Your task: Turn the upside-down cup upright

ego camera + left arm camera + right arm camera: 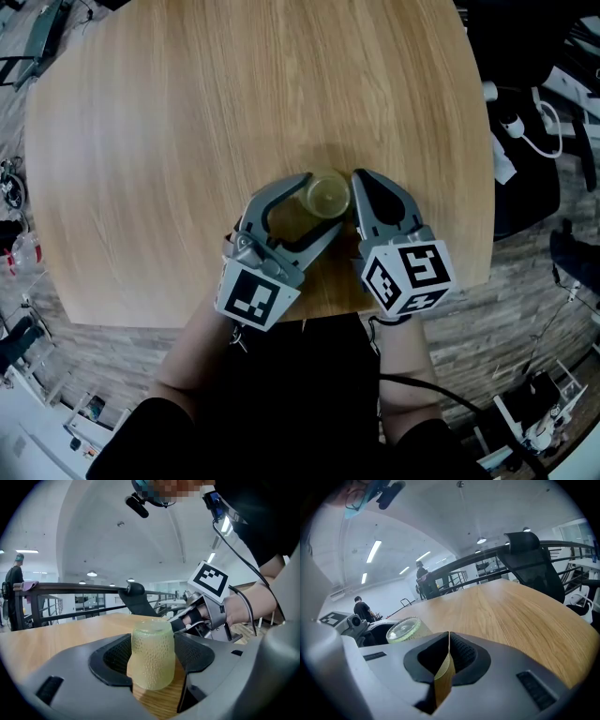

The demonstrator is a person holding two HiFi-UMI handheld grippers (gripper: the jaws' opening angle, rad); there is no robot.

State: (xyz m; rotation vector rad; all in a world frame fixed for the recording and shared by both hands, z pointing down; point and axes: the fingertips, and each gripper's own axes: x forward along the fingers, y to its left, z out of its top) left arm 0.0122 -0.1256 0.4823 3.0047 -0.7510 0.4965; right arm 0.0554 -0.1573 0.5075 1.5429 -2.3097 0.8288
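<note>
Cup [326,195] sat between the wide-set jaws of the left gripper [319,204], whose dark ribbed pads [197,654] looked to press on its two sides. The right gripper [361,180] lay just beside it on the person's right, jaws drawn together with nothing between them; only a thin sliver of wood showed through the slit.

The cup stood upside down, mouth on the wood and closed base on top. It was pale yellow-green and translucent, its wall covered in small raised dimples. From the right gripper view the base read as a clear, shiny disc. It stood upright on its rim, not tilted.

Both grippers rested low over the table [187,141], a light wooden top with rounded corners. The cup was close to the near edge, roughly midway along it, right in front of the person. Ahead of the cup, and out to the left and right, the wood was bare all the way to the far edge. The near edge ran just behind the two marker cubes.

Past the far edge stood a black office chair [534,559], and a dark railing [70,588] ran behind it. Grey plank floor [525,272] bordered the table on the right.
</note>
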